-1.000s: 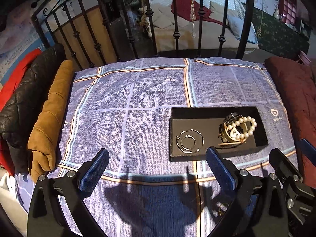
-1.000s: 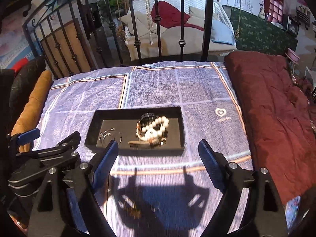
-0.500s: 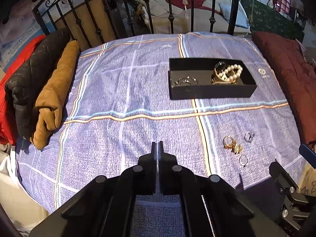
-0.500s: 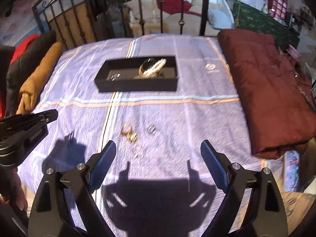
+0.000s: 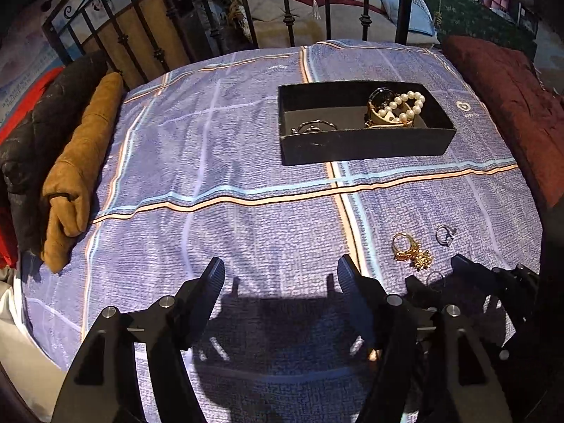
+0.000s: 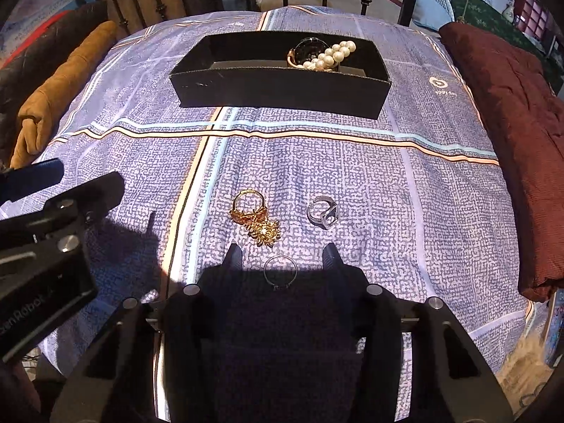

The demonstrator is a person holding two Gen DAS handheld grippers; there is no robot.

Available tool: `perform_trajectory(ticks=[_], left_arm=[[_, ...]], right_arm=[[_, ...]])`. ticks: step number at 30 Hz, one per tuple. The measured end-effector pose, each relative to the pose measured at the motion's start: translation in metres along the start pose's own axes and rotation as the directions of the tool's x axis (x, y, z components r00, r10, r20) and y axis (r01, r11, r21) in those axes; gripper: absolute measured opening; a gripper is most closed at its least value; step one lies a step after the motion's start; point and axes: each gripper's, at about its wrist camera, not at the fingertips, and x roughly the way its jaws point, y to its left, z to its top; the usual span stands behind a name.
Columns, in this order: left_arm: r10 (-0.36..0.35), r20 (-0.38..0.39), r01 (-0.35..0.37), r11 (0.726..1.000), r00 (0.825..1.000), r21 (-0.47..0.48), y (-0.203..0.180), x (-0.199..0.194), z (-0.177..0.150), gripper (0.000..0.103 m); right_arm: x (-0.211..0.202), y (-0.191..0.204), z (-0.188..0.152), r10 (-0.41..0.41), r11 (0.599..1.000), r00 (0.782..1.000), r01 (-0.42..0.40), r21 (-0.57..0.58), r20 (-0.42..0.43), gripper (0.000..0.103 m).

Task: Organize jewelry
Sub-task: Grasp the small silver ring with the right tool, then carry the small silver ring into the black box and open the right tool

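— Both grippers have dropped toward the bedspread point(image 6: 352, 162), away from the black tray point(image 6: 278, 86).

— And the thin silver ring point(image 6: 280, 270)?

— Flat on the cloth between the right gripper point(image 6: 282, 257)'s closing, tilted-down jaws, untouched. Left gripper point(image 5: 280, 276) is opening, empty.

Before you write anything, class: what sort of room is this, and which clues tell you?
Probably a bedroom: a plaid bedsheet spread over a bed, black iron bed rails at its far end, and a folded maroon blanket alongside.
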Motion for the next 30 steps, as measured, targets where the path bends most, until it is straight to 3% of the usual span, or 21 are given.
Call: perform_trajectory(ticks=[5, 7, 8, 10, 11, 12, 21, 30], left_arm=[[-0.038, -0.043, 0.038, 0.999, 0.998, -0.012, -0.01, 0.023, 0.001, 0.061], [-0.037, -0.072, 0.036, 0.999, 0.997, -0.012, -0.011, 0.034, -0.004, 0.046], [-0.043, -0.09, 0.041, 0.999, 0.995, -0.017, -0.011, 0.039, -0.006, 0.03], [-0.038, -0.086, 0.037, 0.999, 0.996, -0.014, -0.012, 0.041, -0.01, 0.021], [-0.029, -0.081, 0.029, 1.0, 0.996, 0.001, -0.014, 0.041, -0.01, 0.007], [-0.018, -0.08, 0.019, 1.0, 0.997, 0.01, -0.016, 0.04, -0.011, 0.001], [-0.048, -0.043, 0.046, 0.998, 0.998, -0.034, -0.009, 0.021, -0.002, 0.0], [-0.024, 0.092, 0.031, 0.997, 0.995, -0.077, 0.003, -0.006, 0.076, 0.0]], right_arm=[[-0.003, -0.002, -0.007, 0.007, 1.0, 1.0, -0.007, 0.005, 0.003, 0.048], [-0.003, -0.002, -0.006, 0.002, 1.0, 1.0, -0.002, -0.003, 0.001, 0.043], [-0.003, -0.003, -0.005, 0.0, 1.0, 1.0, 0.0, -0.001, 0.003, 0.035], [-0.003, -0.01, -0.004, 0.014, 1.0, 1.0, -0.014, 0.026, 0.006, 0.024], [-0.004, -0.012, -0.004, 0.021, 0.999, 1.0, -0.021, 0.035, 0.009, 0.02], [-0.004, -0.013, -0.003, 0.026, 0.999, 1.0, -0.027, 0.04, 0.01, 0.02], [-0.034, -0.013, 0.012, 0.041, 0.998, 0.996, -0.045, 0.047, 0.08, 0.02], [-0.061, -0.027, 0.099, 0.029, 0.997, 0.981, -0.042, 0.064, 0.192, 0.02]])
